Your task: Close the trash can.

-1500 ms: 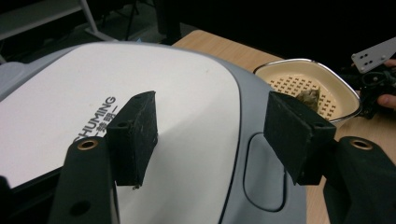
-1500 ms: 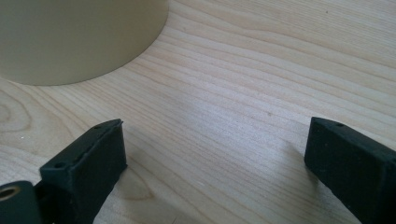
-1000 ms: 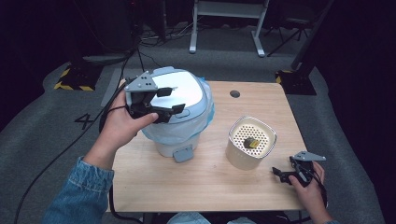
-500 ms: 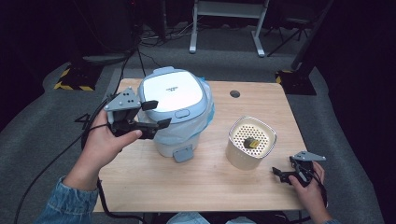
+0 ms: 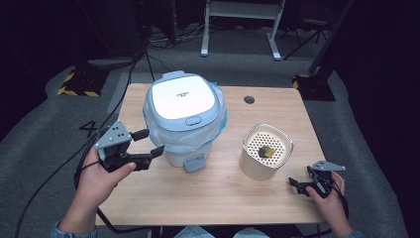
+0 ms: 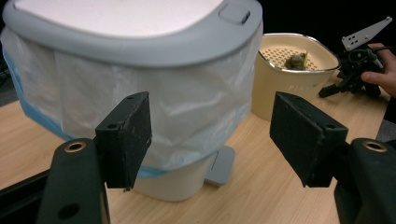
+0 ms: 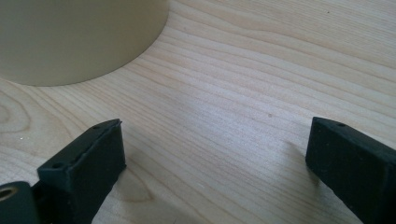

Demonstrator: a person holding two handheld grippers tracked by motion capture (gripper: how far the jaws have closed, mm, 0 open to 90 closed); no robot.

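A lidded bin (image 5: 183, 119) with a loose liner stands mid-table. The left gripper (image 5: 148, 144) hovers beside it, the right gripper (image 5: 295, 184) rests near the strainer cup (image 5: 266, 151); both gape empty. A careless grab could snag the liner and tip the bin

We see the table (image 5: 218, 198) brightly lit from above against a dark room, with soft shadows under things. Our close views blur toward the near black pads (image 7: 88, 161), perhaps from short focus.

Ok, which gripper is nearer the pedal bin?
Left. The left gripper hangs open just beside the pedal bin, not touching; the right gripper rests across the table, past the beige strainer container.
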